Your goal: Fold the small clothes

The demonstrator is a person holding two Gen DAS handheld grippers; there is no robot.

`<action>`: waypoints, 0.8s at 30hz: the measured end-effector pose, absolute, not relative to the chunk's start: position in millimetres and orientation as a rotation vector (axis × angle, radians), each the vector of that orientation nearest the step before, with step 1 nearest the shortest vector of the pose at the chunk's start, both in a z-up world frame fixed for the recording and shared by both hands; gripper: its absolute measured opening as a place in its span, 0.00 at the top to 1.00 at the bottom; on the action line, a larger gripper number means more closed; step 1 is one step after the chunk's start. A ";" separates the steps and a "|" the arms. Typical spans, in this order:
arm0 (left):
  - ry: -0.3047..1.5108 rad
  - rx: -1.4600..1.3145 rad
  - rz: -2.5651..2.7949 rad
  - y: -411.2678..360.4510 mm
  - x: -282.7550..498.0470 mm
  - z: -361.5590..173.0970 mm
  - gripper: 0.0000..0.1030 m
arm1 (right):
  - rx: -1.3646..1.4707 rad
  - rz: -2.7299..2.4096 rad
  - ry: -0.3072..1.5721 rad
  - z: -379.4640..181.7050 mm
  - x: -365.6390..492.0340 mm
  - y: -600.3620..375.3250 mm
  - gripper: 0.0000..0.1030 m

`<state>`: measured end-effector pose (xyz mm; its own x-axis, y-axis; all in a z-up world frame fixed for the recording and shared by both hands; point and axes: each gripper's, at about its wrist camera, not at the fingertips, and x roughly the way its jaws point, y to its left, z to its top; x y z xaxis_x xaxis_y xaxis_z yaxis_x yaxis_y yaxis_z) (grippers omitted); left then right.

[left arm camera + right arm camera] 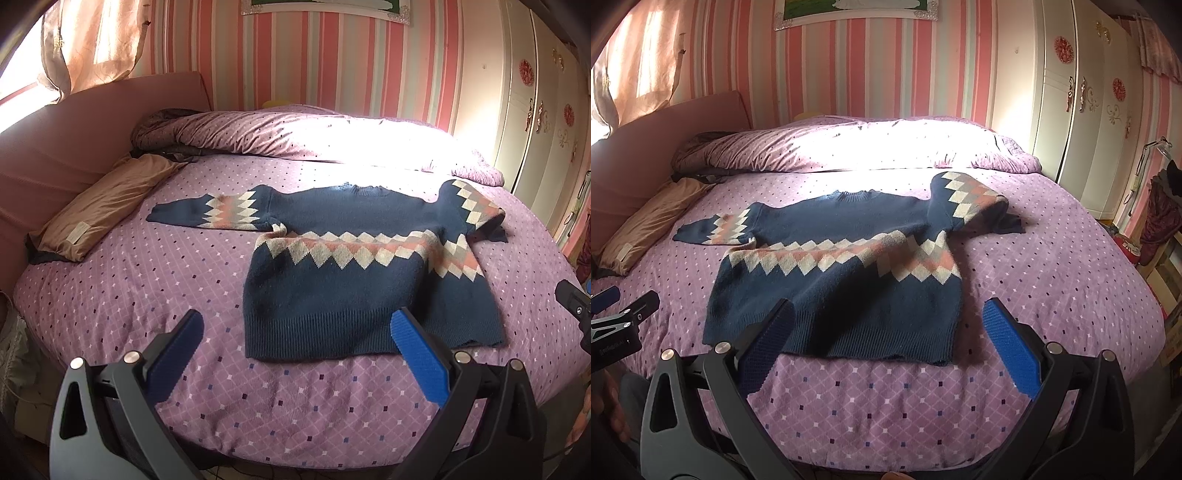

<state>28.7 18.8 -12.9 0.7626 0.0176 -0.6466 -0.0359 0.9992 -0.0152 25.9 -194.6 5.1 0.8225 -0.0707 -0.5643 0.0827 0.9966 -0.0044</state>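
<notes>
A small navy sweater point(354, 295) with a cream, pink and grey diamond band lies flat on the purple bedspread point(129, 295), hem toward me. Its left sleeve point(218, 212) stretches out sideways; the right sleeve point(476, 206) is bunched and folded under. My left gripper point(297, 326) hovers open above the hem's left part, blue pads wide apart, nothing between them. In the right wrist view the same sweater point(842, 291) lies ahead, and my right gripper point(888, 317) hangs open over the hem's right part, holding nothing. The other gripper point(624, 314) shows at the left edge.
A rolled purple duvet point(295, 133) lies across the far side of the bed. A tan pillow point(103, 206) rests against the pink headboard point(74, 129) on the left. White wardrobes point(1089, 110) stand at the right, with clutter beside the bed's right edge.
</notes>
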 end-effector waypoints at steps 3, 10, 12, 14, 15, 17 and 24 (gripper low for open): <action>0.704 -0.026 0.027 18.8 27.9 -13.3 0.01 | 0.018 -0.082 0.607 3.6 26.2 -194.0 0.03; 0.701 -0.029 0.030 18.3 27.8 -12.5 0.01 | 0.025 -0.084 0.598 3.6 26.3 -193.6 0.03; 0.701 -0.027 0.030 18.2 27.8 -12.3 0.01 | 0.018 -0.087 0.609 2.7 26.3 -194.2 0.03; 0.700 -0.027 0.031 18.4 28.0 -11.9 0.01 | 0.017 -0.089 0.616 2.5 26.6 -194.3 0.03; 0.700 -0.027 0.031 18.0 28.3 -11.7 0.01 | 0.019 -0.087 0.614 2.8 26.7 -194.6 0.03; 0.700 -0.027 0.031 17.8 28.8 -10.5 0.01 | 0.020 -0.087 0.611 3.0 26.8 -194.3 0.03; 0.701 -0.027 0.030 17.9 29.2 -10.2 0.01 | 0.009 -0.092 0.614 3.5 26.9 -195.2 0.03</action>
